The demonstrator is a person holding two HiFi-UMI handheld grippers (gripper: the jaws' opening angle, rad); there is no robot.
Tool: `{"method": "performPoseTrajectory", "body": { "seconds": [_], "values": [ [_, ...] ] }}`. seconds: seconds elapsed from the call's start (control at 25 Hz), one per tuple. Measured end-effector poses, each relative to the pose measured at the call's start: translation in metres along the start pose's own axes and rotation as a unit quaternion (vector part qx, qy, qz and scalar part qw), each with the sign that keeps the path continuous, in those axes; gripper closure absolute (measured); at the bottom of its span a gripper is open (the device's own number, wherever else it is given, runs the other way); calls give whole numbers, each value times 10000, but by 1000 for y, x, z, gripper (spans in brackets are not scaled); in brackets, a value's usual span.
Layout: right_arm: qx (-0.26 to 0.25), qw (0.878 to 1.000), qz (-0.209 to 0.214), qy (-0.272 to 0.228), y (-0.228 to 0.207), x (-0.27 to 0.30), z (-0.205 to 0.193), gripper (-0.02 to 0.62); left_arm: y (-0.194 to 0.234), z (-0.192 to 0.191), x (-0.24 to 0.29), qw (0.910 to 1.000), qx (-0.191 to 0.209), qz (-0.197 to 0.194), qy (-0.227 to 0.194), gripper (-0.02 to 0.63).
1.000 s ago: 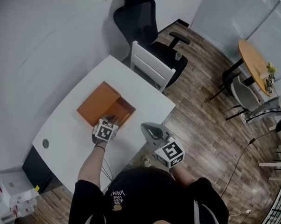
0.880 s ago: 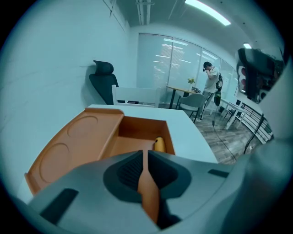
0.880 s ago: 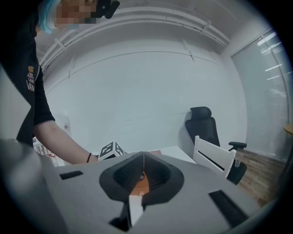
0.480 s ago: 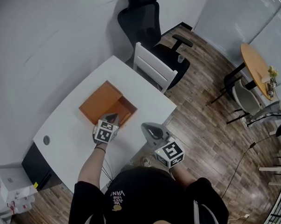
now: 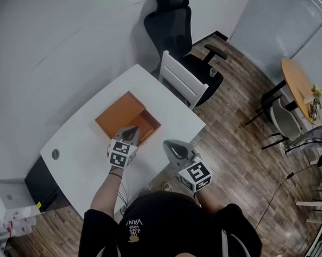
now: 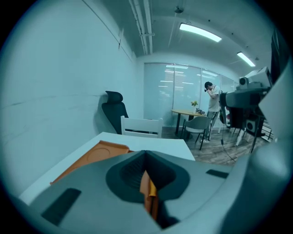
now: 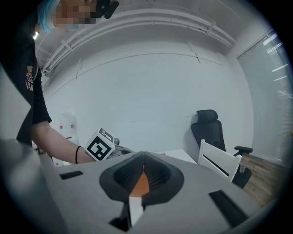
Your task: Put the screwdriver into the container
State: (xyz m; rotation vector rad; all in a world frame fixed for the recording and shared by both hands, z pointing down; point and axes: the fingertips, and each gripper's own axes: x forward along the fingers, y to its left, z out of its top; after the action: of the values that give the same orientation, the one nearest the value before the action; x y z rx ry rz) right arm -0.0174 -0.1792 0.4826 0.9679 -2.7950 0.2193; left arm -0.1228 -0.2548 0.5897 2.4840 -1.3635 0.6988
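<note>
Still, the left gripper [image 5: 129, 132] hovers at the near rim of the square orange box [image 5: 120, 115], with the right gripper [image 5: 171, 146] nearby. Both are closed and empty; the screwdriver is unseen, so progress is unclear.

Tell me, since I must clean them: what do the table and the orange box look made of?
The table: smooth white laminate or painted board, by its even, matte top. The box: orange, flat-walled, matte; plastic or card, I cannot tell.

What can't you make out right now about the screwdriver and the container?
- Screwdriver: shows in no view.
- Container inside: head view, too small; near corner covered by left gripper.
- Orange strip between shut fingers: left gripper view; container or a held thing, cannot tell.
</note>
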Motion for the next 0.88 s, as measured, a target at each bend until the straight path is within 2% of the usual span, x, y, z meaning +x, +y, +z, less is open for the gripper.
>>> {"method": "performPoseTrajectory", "body": {
  "seconds": [0.48,0.88],
  "values": [
    [-147,9996,210,-120,11,-5,9,583,-17,34,-52,9968,-81,264,-750,589],
    [-230,9991,296,-180,13,-10,14,583,-30,43,-89,9929,-78,511,-1069,591]
  ]
}}
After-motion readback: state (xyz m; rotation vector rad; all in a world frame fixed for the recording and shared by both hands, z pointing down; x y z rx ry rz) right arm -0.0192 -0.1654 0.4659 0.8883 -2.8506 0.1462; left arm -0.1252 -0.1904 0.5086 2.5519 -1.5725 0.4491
